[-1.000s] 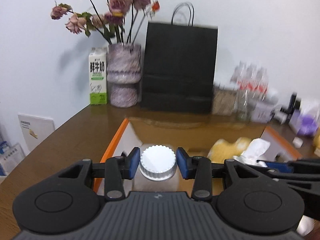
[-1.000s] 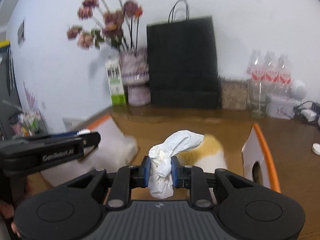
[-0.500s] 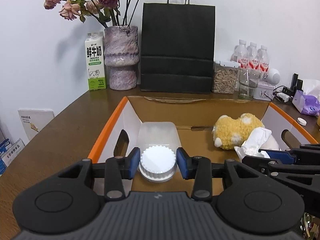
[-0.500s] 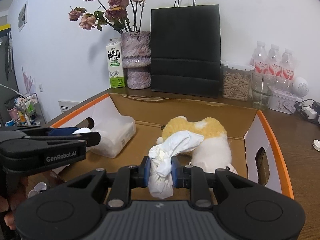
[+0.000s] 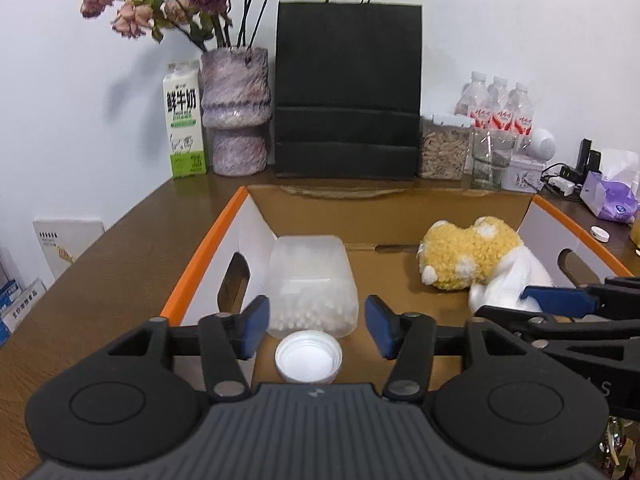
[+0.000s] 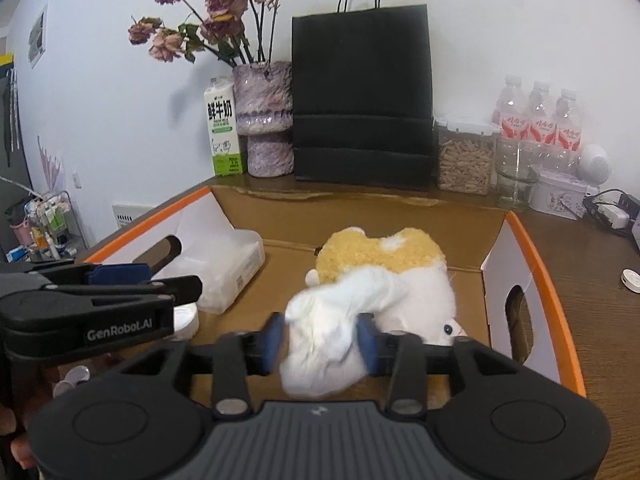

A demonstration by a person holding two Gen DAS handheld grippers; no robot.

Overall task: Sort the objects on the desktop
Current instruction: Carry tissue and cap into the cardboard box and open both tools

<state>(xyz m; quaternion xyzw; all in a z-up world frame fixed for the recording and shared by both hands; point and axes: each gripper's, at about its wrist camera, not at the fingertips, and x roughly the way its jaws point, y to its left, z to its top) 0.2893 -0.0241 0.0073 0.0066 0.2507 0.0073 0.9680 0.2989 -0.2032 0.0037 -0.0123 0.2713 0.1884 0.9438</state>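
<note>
The left gripper (image 5: 316, 330) hangs over the near end of the orange-rimmed cardboard box (image 5: 208, 248), its blue-padded fingers (image 5: 254, 326) spread wide and gripping nothing. Directly below the gap between them, on the box floor, lies a white ribbed plastic screw cap (image 5: 308, 361) with its hollow side up, touching neither pad. Just beyond the cap, toward the box's left wall, lies a translucent rectangular plastic container (image 5: 312, 284) filled with small white pieces. The right gripper (image 6: 320, 344) sits over the right half of the box with a crumpled white tissue (image 6: 336, 336) between its fingers (image 6: 368, 342); the picture is motion-blurred, so whether the pads press on the tissue or have let go of it I cannot tell. Behind the tissue a yellow-and-white plush toy (image 6: 384, 256) lies on the box floor. Beyond the box's far wall, a green-and-white milk carton (image 5: 183, 120), a mottled purple vase of dried roses (image 5: 235, 112) and a black paper carrier bag (image 5: 347, 92) stand along the white wall.
</note>
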